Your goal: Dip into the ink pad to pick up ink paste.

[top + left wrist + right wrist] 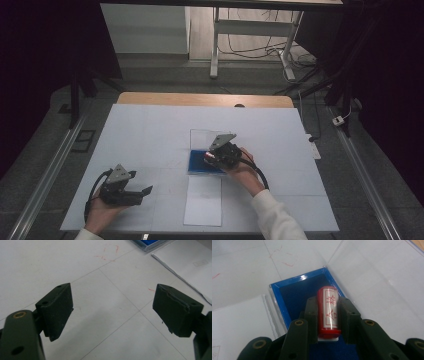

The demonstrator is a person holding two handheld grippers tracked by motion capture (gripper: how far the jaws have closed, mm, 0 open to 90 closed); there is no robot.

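Nearest the person, the left gripper [142,192] lies low over the white table [150,130] at its front left corner, held from behind by the left hand [100,212] with the forearm coming in from the bottom edge. It points level toward the right, and in the left gripper view its two black jaws stand wide apart with only bare table between them.

Just to its right, a white sheet of paper [202,200] lies flat at the table's front edge.

Farther in, the right hand [242,167] reaches forward from a white sleeve [275,215], wrist angled to the left, and tips the right gripper [328,317] down over the blue ink pad [294,295]. Its jaws are closed on a red cylindrical stamp [328,312] with a white label bearing red characters, which hangs above the pad's dark blue felt.

Beyond the pad, its clear lid [372,277] lies open on the table, touching the pad's far edge.
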